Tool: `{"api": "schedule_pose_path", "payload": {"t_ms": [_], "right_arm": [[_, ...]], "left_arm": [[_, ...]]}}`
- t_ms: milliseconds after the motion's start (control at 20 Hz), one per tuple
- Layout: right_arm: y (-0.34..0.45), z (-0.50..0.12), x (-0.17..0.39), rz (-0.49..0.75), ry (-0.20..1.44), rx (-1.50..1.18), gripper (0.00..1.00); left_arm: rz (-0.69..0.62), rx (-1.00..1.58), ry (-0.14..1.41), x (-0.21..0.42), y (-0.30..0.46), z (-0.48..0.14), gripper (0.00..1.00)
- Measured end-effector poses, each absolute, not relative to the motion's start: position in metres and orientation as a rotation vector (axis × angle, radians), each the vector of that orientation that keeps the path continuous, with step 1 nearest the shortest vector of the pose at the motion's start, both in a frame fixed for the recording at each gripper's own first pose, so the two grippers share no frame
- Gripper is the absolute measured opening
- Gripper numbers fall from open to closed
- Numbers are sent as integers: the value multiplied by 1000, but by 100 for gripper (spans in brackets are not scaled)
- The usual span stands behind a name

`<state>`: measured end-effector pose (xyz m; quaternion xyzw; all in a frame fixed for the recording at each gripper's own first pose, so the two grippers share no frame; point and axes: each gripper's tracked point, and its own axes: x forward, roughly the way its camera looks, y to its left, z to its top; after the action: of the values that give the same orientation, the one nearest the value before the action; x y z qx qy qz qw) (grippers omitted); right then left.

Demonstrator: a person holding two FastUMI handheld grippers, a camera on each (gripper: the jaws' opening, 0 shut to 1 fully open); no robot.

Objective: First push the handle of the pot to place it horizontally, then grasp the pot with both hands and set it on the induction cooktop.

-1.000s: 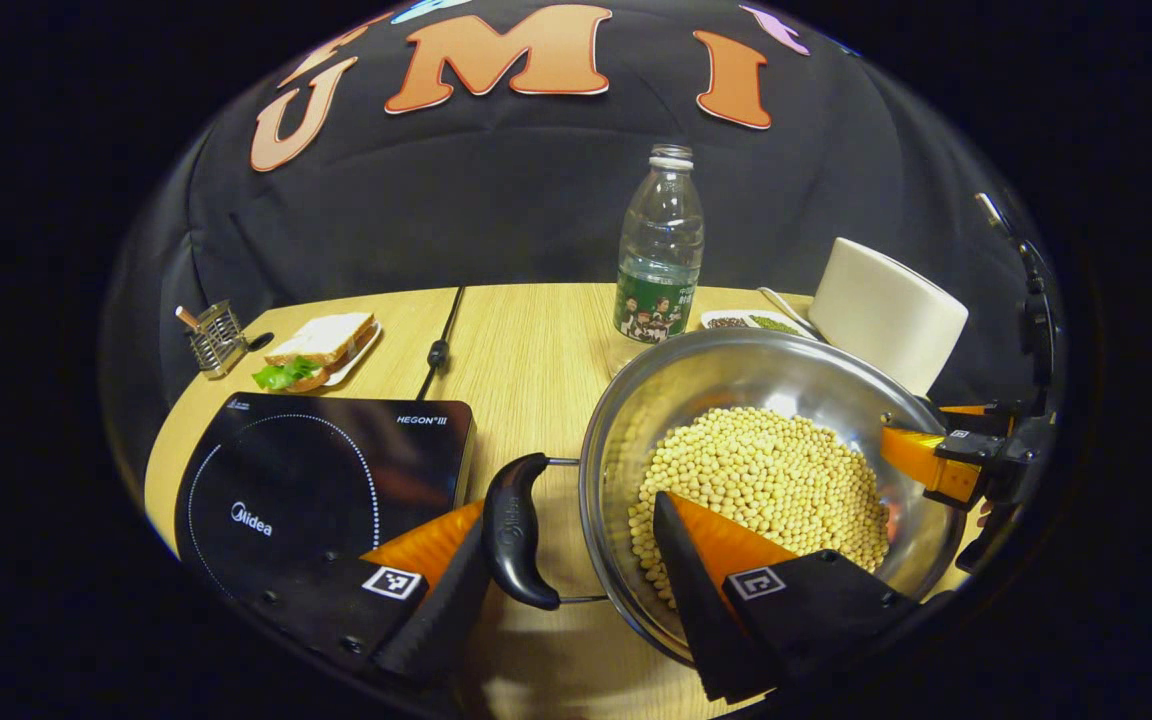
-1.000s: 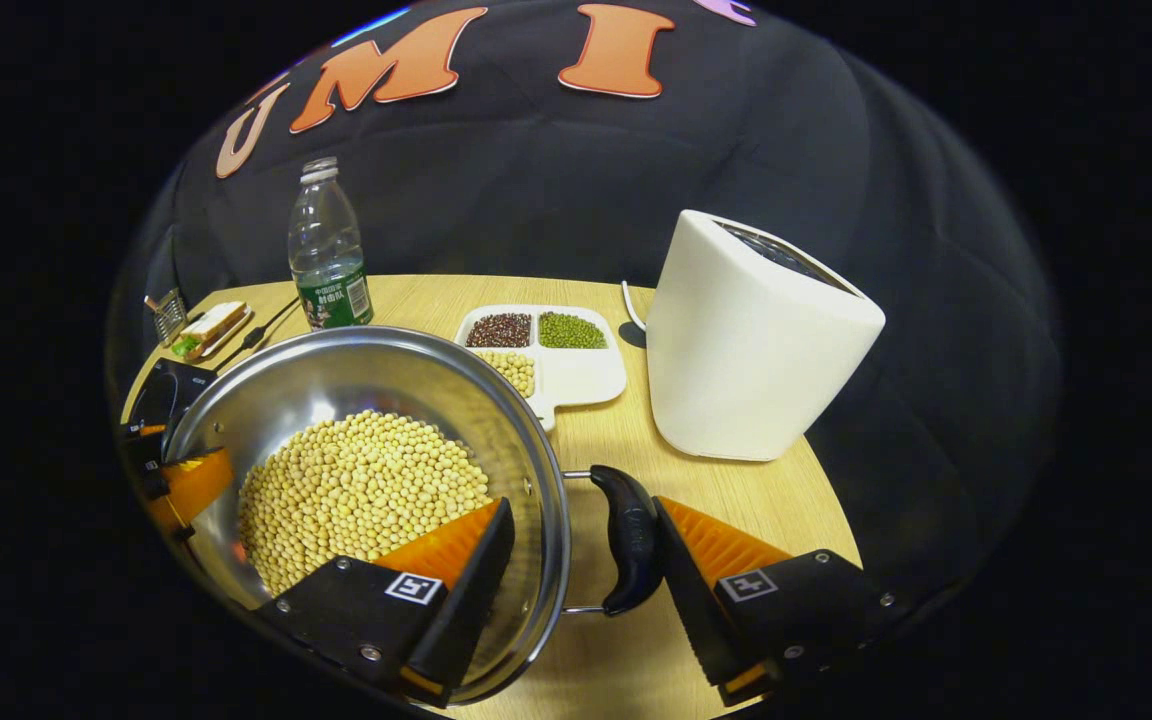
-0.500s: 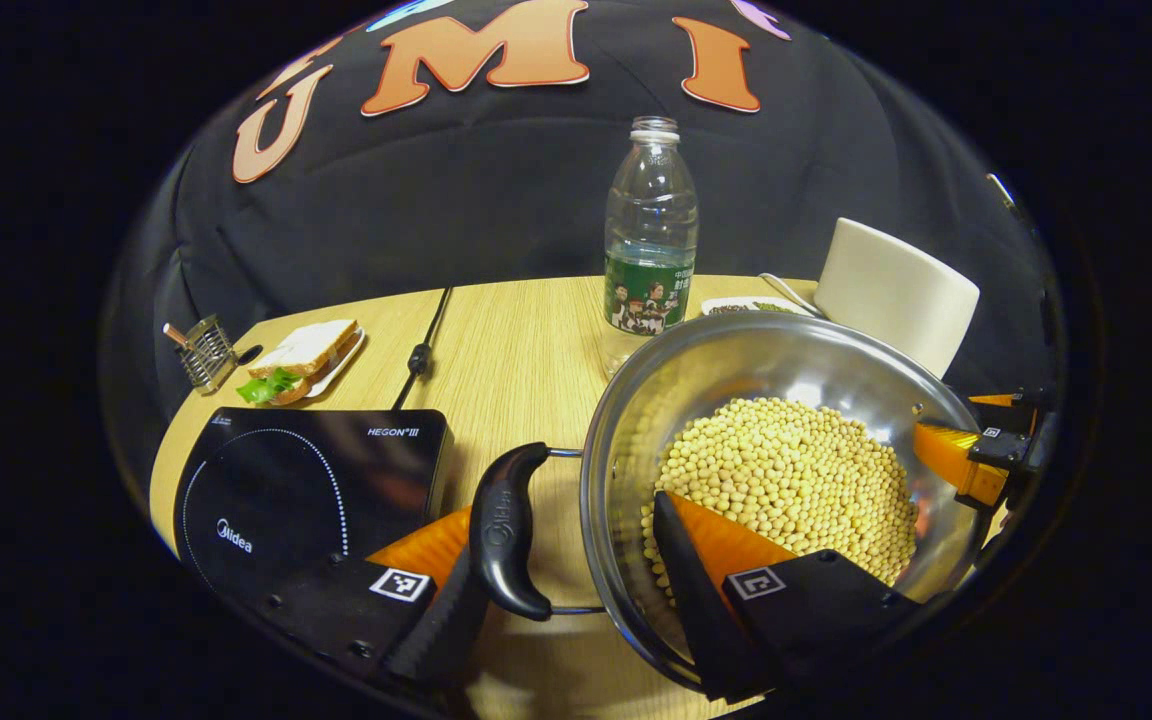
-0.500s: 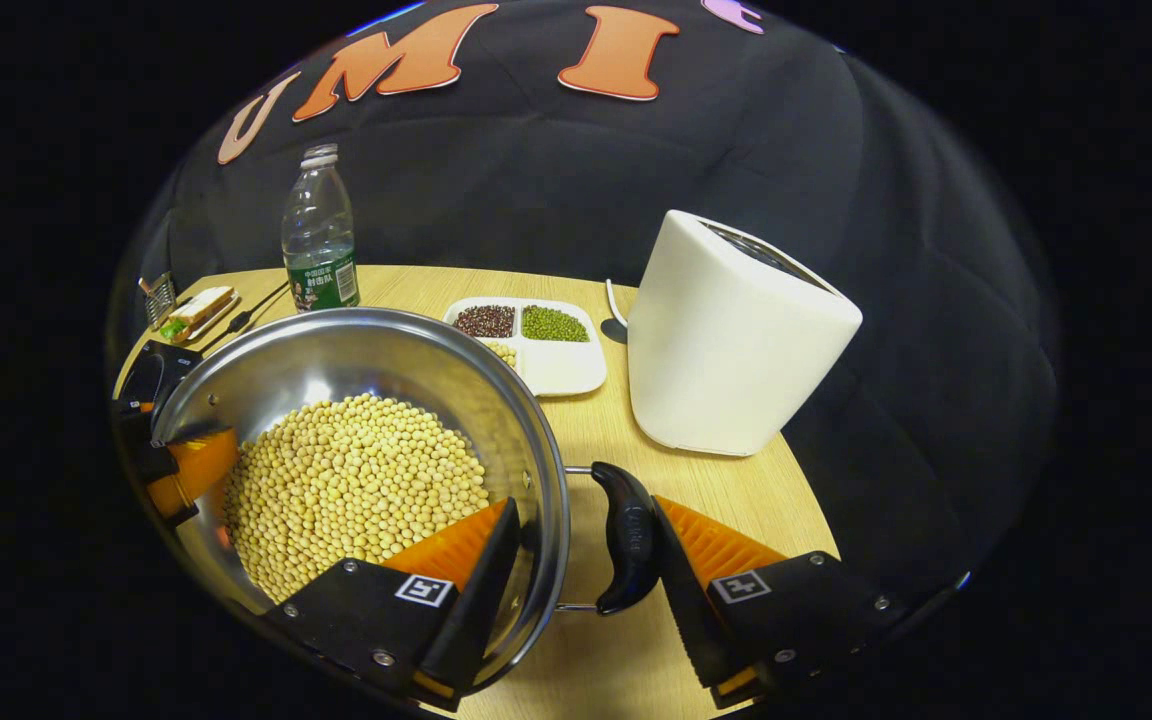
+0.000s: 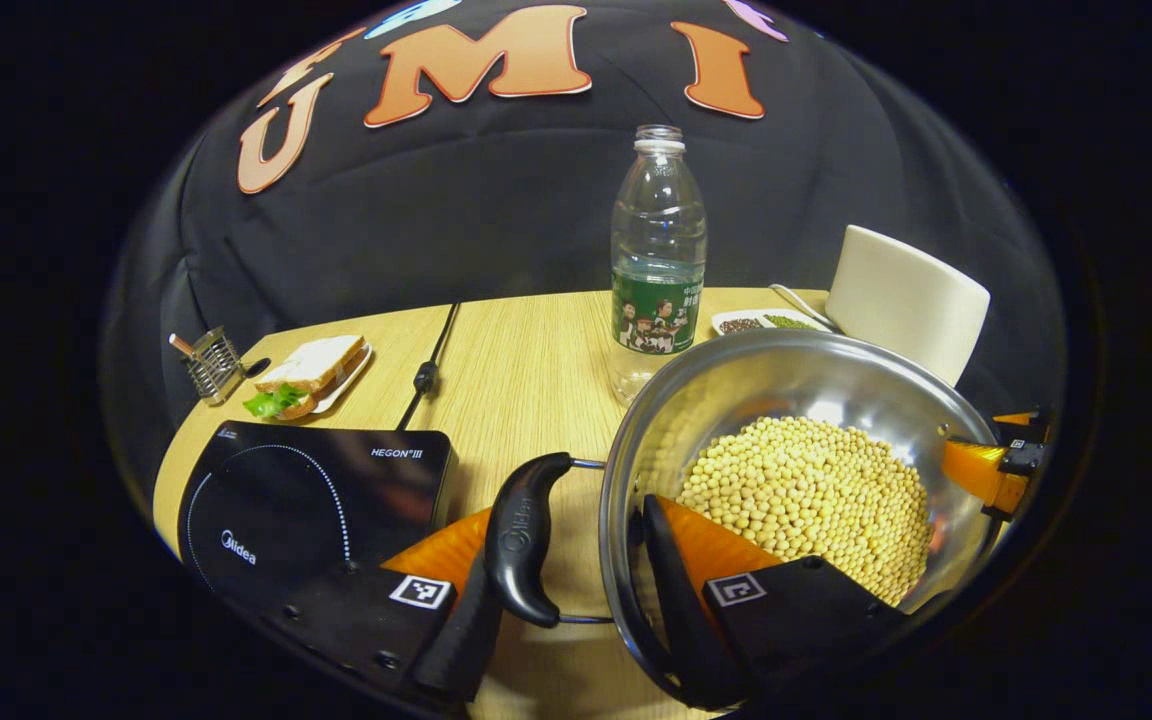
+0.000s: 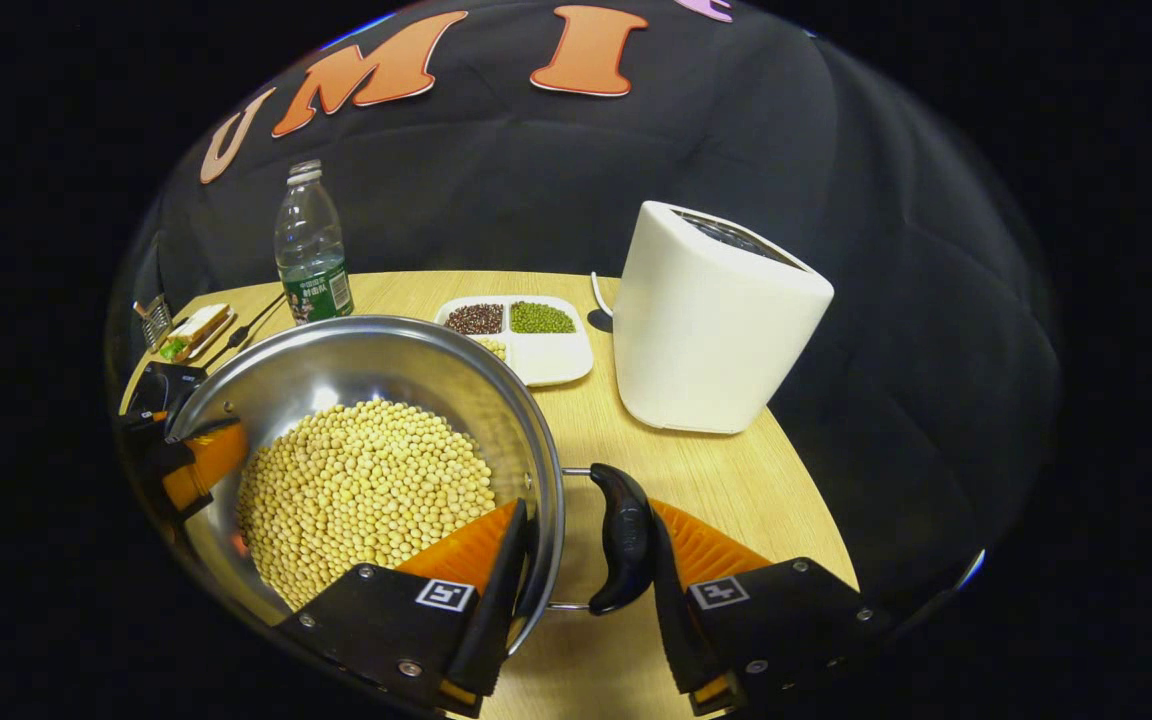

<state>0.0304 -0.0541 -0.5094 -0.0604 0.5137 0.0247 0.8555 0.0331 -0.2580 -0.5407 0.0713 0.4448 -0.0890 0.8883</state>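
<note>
Left hand-held gripper clenched on the pot at its left side: one finger outside the black handle, the other inside the rim against the soybeans. Right hand-held gripper clenched the same way on the right handle and rim. Both handles lay horizontal. Pot sat right of the induction cooktop, not on it; whether it touched the worktop couldn't be told. Water bottle stood just behind, white appliance far right.
</note>
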Motion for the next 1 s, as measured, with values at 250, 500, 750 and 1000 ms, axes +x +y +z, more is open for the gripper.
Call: {"api": "schedule_pose_path", "payload": {"t_ms": [250, 500, 750, 1000], "right_arm": [[-50, -505, 25, 40, 1098, -69, 60], [-52, -496, 23, 35, 1084, -72, 59], [-54, -469, 26, 24, 1042, -66, 55], [-41, -438, 25, 18, 1024, -57, 59]], "left_arm": [[-210, 145, 935, 31, -256, -539, 74], [-214, 148, 934, 30, -255, -530, 76], [-221, 152, 894, 35, -252, -505, 75], [-216, 143, 869, 37, -240, -472, 76]]}}
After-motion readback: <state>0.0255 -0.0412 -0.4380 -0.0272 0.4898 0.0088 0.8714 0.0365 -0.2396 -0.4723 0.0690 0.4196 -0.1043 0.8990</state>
